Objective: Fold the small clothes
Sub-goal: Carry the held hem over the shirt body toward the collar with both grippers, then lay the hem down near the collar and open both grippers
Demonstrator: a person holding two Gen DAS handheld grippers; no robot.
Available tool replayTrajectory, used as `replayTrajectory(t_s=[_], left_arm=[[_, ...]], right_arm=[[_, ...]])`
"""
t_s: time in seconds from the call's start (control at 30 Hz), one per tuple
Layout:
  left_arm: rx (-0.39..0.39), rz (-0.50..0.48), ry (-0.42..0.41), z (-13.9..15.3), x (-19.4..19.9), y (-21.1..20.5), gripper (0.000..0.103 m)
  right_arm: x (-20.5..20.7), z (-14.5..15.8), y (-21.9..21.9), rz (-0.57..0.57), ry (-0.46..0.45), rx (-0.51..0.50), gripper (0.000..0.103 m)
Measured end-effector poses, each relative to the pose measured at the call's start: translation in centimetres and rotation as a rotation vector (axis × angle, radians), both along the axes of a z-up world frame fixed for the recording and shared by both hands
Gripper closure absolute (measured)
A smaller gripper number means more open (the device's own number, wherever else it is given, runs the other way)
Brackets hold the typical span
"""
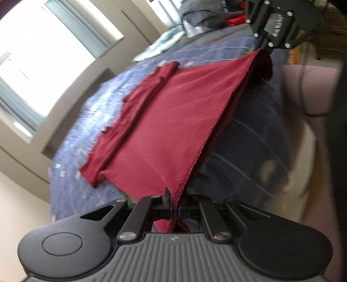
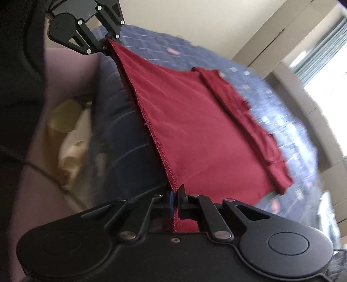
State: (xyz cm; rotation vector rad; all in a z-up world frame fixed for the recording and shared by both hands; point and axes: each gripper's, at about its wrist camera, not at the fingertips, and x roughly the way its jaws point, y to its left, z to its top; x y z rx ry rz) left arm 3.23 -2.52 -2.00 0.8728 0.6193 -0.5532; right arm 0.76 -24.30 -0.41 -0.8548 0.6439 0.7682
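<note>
The left gripper [image 1: 174,204] has its jaws pinched tight on one corner of the stitched hem of a dark red garment [image 1: 173,121], cloth bunched between the fingers. The right gripper [image 2: 176,196] is likewise closed hard on the hem's other corner. That hem runs taut and straight between the two grippers, lifted clear of the bed [image 1: 91,121]. From the hem the one red garment slopes away and down onto the bed's blue checked cover, where its far part lies in a folded, rumpled band, one sleeve end jutting at each side.

Around the garment, bare blue cover shows on the far side and at both ends. Nearer than the hem, the cover drops over the bed's edge. Beyond the bed from the garment stand a pale wall and bright windows [image 1: 54,56] with grey-blue blinds. A heap of grey and white cloth [image 1: 195,19] lies at the bed's far end. No readable writing appears; both views are blurred.
</note>
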Motion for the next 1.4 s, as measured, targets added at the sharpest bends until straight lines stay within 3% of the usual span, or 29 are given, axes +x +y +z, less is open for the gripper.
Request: replayTrajectory(t_s=[0.13, 0.3, 0.5, 0.67, 0.8, 1.07, 1.4], left_arm=[[-0.046, -0.010, 0.075, 0.2, 0.0, 0.8, 0.100], [-0.151, 0.017, 0.163, 2.5, 3.6, 2.2, 0.100], [-0.192, -0.003, 0.182, 7.7, 10.6, 2.7, 0.099], [-0.198, 0.031, 0.125, 11.3, 17.6, 2.5, 0.099], [-0.188, 0.082, 0.090, 12.4, 23.4, 1.9, 0.099], [-0.155, 0.167, 0.124, 9.7, 34.5, 1.0, 0.098], [-0.151, 0.274, 0.229, 2.5, 46.0, 2.3, 0.097]], right_arm=[[0.3, 0.5, -0.7, -0.014, 0.133, 0.048, 0.101], [3.2, 2.6, -1.4, -0.045, 0.201, 0.136, 0.101], [8.6, 7.1, -1.6, -0.043, 0.134, 0.158, 0.101], [14.7, 9.9, -1.5, -0.063, 0.028, 0.132, 0.100], [19.8, 11.3, -1.4, -0.068, -0.042, 0.108, 0.100], [32.1, 10.1, -0.9, -0.099, -0.089, 0.033, 0.100], [44.6, 1.7, 1.6, -0.168, -0.026, 0.005, 0.098]])
